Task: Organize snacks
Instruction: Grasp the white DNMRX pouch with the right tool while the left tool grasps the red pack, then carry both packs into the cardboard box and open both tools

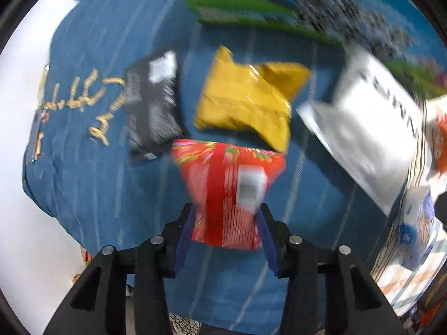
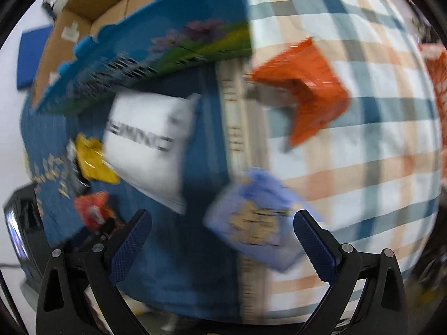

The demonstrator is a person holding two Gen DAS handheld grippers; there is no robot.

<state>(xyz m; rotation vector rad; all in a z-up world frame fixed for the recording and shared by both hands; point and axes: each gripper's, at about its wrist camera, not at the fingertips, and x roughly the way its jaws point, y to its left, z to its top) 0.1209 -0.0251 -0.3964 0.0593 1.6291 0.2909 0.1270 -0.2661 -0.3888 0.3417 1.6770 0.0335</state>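
Note:
My left gripper (image 1: 225, 217) is shut on a red snack bag (image 1: 227, 187) held above the blue cloth (image 1: 92, 167). Beyond it lie a yellow bag (image 1: 248, 100), a black packet (image 1: 152, 109) and a white pouch (image 1: 368, 120). My right gripper (image 2: 223, 223) stands open with nothing between its fingers, a pale blue snack bag (image 2: 257, 220) lying just beyond them on the seam between the blue cloth (image 2: 206, 251) and a plaid cloth (image 2: 377, 145). An orange bag (image 2: 307, 86) rests on the plaid cloth. The red bag (image 2: 92, 209), yellow bag (image 2: 92, 159) and white pouch (image 2: 151, 142) also show at the left.
A blue and green printed box (image 1: 251, 2) lies at the far edge of the blue cloth, seen also as the printed box (image 2: 156, 53) before a cardboard carton (image 2: 92, 5). Another orange packet (image 2: 438, 89) sits at the far right. A dark device (image 2: 19, 223) stands at the left edge.

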